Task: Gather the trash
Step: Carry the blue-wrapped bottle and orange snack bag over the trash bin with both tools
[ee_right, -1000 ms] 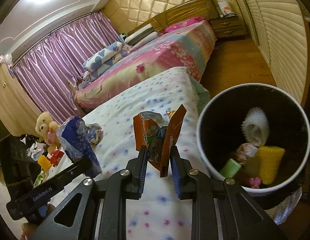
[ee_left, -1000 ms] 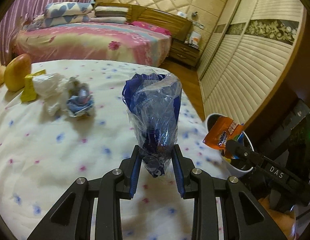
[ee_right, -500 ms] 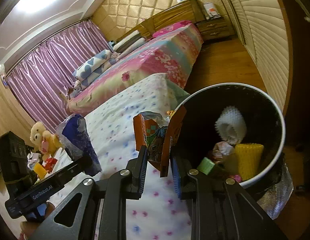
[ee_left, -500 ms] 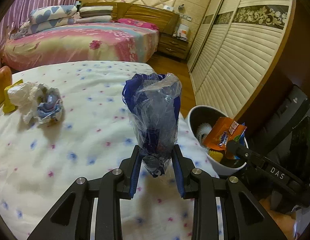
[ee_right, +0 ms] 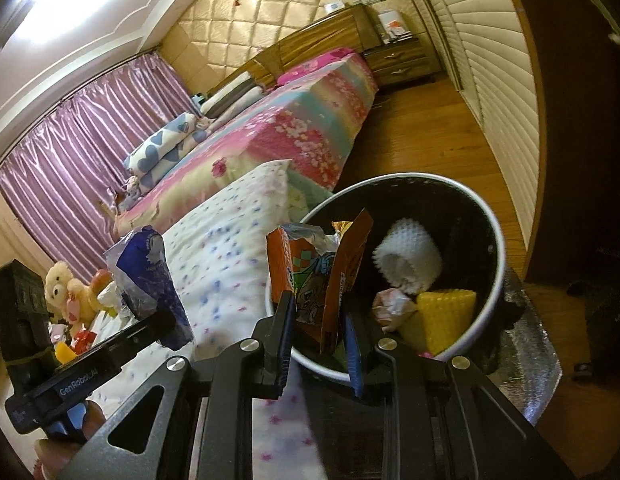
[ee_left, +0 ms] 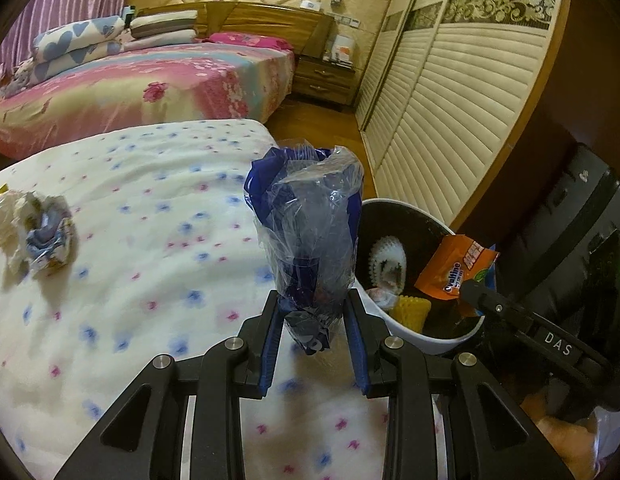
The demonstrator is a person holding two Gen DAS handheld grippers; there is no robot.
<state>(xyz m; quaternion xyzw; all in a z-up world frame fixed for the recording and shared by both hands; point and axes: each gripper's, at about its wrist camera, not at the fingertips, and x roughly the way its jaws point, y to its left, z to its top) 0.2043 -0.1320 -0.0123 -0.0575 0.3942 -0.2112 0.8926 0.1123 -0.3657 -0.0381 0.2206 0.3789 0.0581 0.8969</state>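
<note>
Your right claw (ee_right: 320,344) grips the orange snack wrapper (ee_right: 322,272) directly above the bin (ee_right: 498,248), positioned for release. Your left claw (ee_left: 312,320) clamps the blue plastic bag (ee_left: 310,232) over the bed's (ee_left: 149,240) right edge, queued beside the bin.

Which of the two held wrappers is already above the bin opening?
The orange wrapper in the right tool; the blue bag in the left tool hangs over the bedspread.
</note>
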